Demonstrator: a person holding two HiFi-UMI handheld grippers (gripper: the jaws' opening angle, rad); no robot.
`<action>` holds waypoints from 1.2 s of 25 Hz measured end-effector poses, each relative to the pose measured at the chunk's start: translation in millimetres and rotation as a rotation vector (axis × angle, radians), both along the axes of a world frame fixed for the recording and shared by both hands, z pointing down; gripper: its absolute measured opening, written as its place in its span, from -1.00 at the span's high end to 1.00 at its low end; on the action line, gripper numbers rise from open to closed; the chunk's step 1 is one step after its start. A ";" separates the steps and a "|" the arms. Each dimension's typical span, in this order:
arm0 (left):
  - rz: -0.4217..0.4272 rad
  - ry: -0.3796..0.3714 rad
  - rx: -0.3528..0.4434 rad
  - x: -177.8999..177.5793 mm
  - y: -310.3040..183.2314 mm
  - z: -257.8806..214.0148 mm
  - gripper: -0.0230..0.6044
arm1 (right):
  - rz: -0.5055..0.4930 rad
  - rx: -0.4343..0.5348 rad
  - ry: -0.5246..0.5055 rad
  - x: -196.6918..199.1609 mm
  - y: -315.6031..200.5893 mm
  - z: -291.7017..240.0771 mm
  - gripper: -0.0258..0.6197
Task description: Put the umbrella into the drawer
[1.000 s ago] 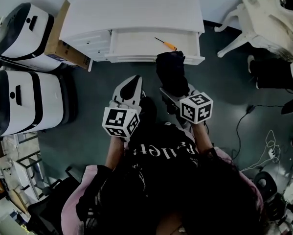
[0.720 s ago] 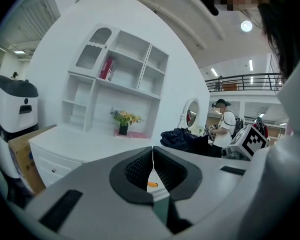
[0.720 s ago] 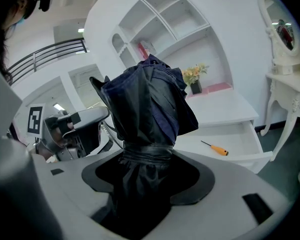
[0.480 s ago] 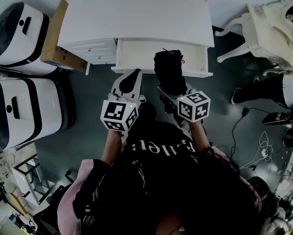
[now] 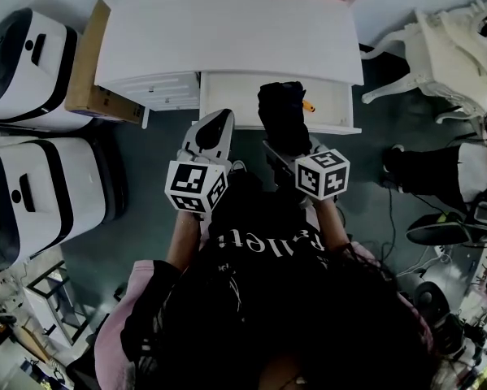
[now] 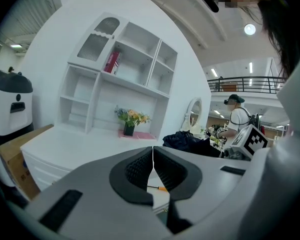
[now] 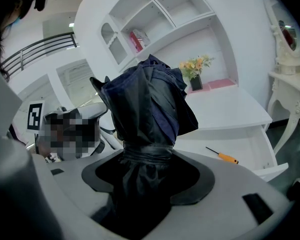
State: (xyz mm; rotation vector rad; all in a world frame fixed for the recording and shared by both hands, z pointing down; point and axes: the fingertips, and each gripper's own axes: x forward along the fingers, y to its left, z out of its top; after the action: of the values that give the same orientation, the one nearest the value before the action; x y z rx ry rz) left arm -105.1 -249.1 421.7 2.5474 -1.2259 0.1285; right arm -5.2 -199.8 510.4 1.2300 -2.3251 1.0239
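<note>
A folded black umbrella [image 5: 284,116] [image 7: 148,111] stands up out of my right gripper [image 5: 288,146] [image 7: 148,171], which is shut on it. In the head view its top reaches over the front edge of the open white drawer [image 5: 336,104] [image 7: 250,149]. My left gripper [image 5: 213,126] [image 6: 153,171] is beside it to the left, shut with nothing between its jaws, just in front of the drawer's left end.
An orange-handled screwdriver [image 5: 308,105] [image 7: 222,156] lies in the drawer. The white dresser [image 5: 227,39] carries a shelf unit with flowers [image 6: 130,118]. Two white-and-black machines [image 5: 32,193] and a cardboard box [image 5: 84,63] stand left; a white chair [image 5: 438,47] and a person [image 6: 238,116] are right.
Both grippers and the umbrella have come closer to the drawer. The umbrella's top went from short of the drawer front to over its edge.
</note>
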 end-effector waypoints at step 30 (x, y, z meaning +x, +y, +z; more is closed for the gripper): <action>-0.384 -0.074 -0.075 -8.0 -69.1 18.9 0.87 | -0.734 -0.214 0.541 62.0 -117.9 181.4 0.03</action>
State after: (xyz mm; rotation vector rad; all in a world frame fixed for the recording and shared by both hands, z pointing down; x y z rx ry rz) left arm -113.1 -318.2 440.7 2.2133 -1.6783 0.1785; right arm 56.8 -317.8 691.8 0.4146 -1.9129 0.5624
